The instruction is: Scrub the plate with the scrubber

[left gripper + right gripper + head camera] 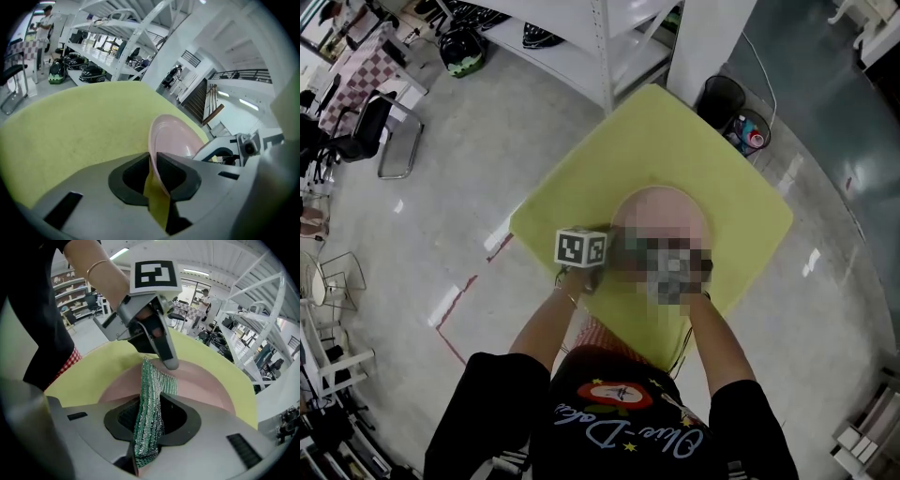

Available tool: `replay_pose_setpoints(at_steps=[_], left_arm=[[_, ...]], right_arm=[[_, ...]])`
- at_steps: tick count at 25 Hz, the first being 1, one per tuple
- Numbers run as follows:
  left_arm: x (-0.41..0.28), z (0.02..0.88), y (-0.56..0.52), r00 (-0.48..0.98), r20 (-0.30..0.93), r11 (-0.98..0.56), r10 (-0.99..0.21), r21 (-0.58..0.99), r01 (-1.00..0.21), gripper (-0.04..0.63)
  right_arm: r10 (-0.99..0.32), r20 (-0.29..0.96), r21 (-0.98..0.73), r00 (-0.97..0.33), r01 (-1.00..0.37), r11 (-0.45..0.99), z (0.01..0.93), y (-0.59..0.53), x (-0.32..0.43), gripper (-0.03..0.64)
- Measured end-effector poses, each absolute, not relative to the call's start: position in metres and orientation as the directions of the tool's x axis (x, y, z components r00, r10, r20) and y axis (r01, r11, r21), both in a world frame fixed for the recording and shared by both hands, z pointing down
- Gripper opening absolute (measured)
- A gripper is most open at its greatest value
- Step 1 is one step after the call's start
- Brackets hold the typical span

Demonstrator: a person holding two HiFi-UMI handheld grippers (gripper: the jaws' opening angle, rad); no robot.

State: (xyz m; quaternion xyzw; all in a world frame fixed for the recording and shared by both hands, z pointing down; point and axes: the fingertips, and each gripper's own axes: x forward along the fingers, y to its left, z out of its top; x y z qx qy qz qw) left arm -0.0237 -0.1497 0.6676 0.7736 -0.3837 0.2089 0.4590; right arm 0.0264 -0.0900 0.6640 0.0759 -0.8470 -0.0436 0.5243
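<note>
A pink plate (pixel 661 214) lies on the yellow table (pixel 572 192), close in front of the person. In the left gripper view the left gripper (pixel 153 161) is shut on the plate's (pixel 176 136) near rim, with the rim running between its two dark pads. Its marker cube (pixel 580 247) shows at the plate's left edge. The right gripper (pixel 149 404) is shut on a green and silver mesh scrubber (pixel 152 385), which sticks out over the plate (pixel 201 380). One left finger (pixel 168 357) rests on the rim just beyond the scrubber. A mosaic patch hides the right gripper in the head view.
Two black bins (pixel 720 98) (pixel 751 131) stand on the floor past the table's far corner. A white shelf rack (pixel 600 47) is behind the table. A black chair (pixel 380 127) stands far left. The red checked cloth (pixel 605 337) lies at the near table edge.
</note>
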Motion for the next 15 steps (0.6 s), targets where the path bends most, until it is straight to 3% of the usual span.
replay_pose_setpoints(at_steps=[5, 11, 15], left_arm=[[-0.029, 0.670, -0.147, 0.556, 0.702, -0.266, -0.445, 0.489, -0.831, 0.037], [-0.030, 0.670, -0.146, 0.502, 0.733, -0.260, -0.460, 0.429, -0.865, 0.032], [-0.030, 0.670, -0.145, 0.496, 0.749, -0.276, -0.438, 0.413, -0.868, 0.032]], right_arm=[[-0.134, 0.876, 0.130, -0.464, -0.041, 0.991, 0.665, -0.063, 0.019, 0.064], [-0.070, 0.848, 0.014, -0.526, -0.108, 0.994, 0.653, -0.046, 0.022, 0.066], [-0.126, 0.807, 0.001, -0.577, -0.212, 0.977, 0.635, -0.067, 0.032, 0.064]])
